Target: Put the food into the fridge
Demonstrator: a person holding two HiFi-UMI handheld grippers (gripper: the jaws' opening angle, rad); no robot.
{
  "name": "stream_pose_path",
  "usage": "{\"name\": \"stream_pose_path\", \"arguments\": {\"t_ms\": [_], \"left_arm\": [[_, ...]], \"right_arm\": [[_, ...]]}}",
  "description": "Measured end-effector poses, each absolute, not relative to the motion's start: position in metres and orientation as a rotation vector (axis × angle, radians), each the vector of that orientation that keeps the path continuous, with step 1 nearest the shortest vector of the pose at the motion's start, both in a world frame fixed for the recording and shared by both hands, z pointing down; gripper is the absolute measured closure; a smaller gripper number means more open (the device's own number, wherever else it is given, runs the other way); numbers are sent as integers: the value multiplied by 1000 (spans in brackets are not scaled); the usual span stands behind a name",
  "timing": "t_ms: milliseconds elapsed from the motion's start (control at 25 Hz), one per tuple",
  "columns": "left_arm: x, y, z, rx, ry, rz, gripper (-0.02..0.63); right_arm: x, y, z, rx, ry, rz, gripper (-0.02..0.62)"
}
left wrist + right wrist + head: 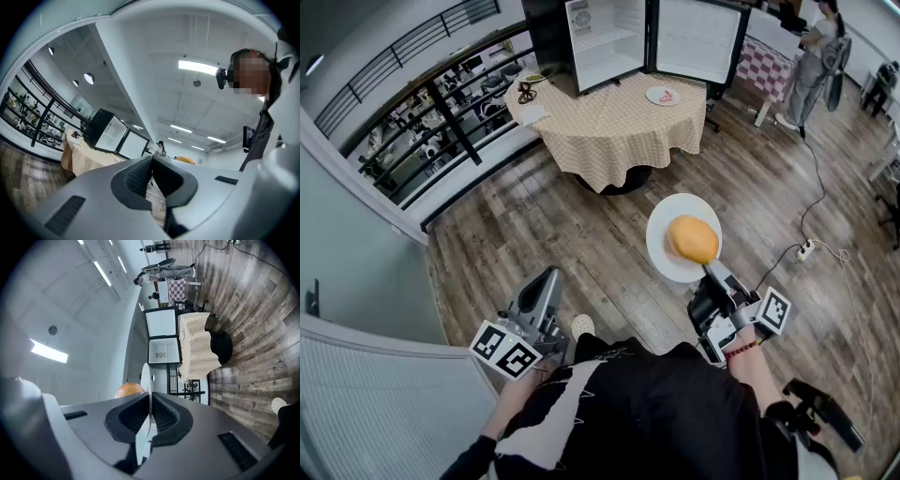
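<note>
An orange-brown bun lies on a white plate. My right gripper is shut on the plate's near rim and holds it level above the wooden floor. In the right gripper view the plate stands edge-on between the shut pads of the right gripper, with the bun beside it. My left gripper is shut on nothing, low at the left, and the left gripper points up toward the room. The black fridge stands open on the far side of the table.
A round table with a checkered cloth stands in front of the fridge, with a small plate of food, a paper and a black object on it. A power strip and cable lie on the floor. A person stands at the back right. A railing runs along the left.
</note>
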State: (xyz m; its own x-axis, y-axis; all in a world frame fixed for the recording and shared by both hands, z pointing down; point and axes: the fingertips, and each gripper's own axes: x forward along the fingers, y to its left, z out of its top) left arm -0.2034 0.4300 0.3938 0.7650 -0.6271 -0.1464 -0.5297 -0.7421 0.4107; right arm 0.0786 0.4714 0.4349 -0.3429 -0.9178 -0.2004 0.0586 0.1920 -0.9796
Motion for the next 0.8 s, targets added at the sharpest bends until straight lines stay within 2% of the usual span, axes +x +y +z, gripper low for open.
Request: {"name": "stream_pose_path", "arguments": {"t_ms": [800], "left_arm": [[-184,438,384,2647,-847,-365,591]], "right_arm": [[80,473,428,-787,1488,-1314,574]]}}
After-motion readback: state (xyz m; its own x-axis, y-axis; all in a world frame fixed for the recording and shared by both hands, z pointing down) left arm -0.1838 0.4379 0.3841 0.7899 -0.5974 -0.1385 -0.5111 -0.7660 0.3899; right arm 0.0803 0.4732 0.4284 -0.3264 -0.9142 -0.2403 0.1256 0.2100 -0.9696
